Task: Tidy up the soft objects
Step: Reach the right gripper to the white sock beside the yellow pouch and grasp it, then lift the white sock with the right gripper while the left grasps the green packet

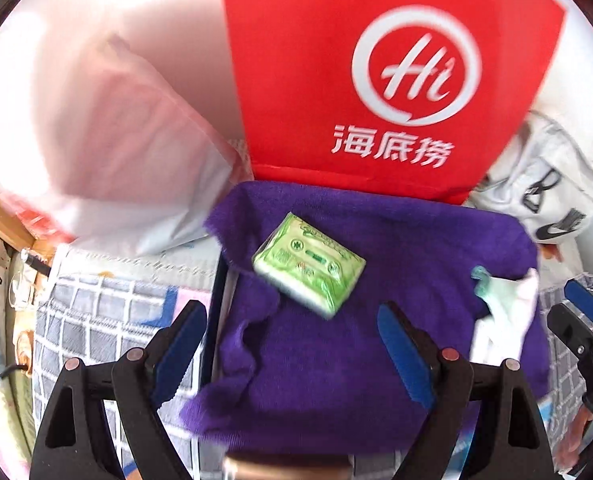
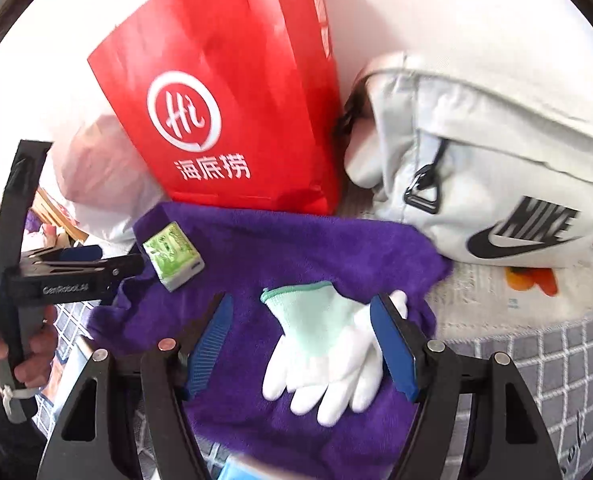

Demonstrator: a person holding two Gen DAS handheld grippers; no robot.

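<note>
Purple towel [image 2: 296, 248]: spread on the checked bedding [image 2: 556, 360].
Tissue pack [image 1: 308, 264]: green, lying on the towel.
Glove [image 2: 324, 344]: on the towel, apparently loose.
Left gripper [image 1: 296, 352]: released, empty.
Right gripper [image 2: 308, 344]: released, straddling the glove.

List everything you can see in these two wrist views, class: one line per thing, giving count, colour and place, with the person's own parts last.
towel: one, purple, spread over the bed.
tissue pack: one, green, on the towel's far left part.
glove: one, white with a mint cuff, on the towel between the right tongs' fingers.
paper bag: one, red, upright behind the towel.
sling bag: one, pale grey, right of the paper bag.
pillow: one, pinkish white, left of the paper bag.
bedsheet: one, grey check, underneath.
left tongs: black, blue pads, open.
right tongs: same, open.
hand: one, gripping the left tongs.
</note>
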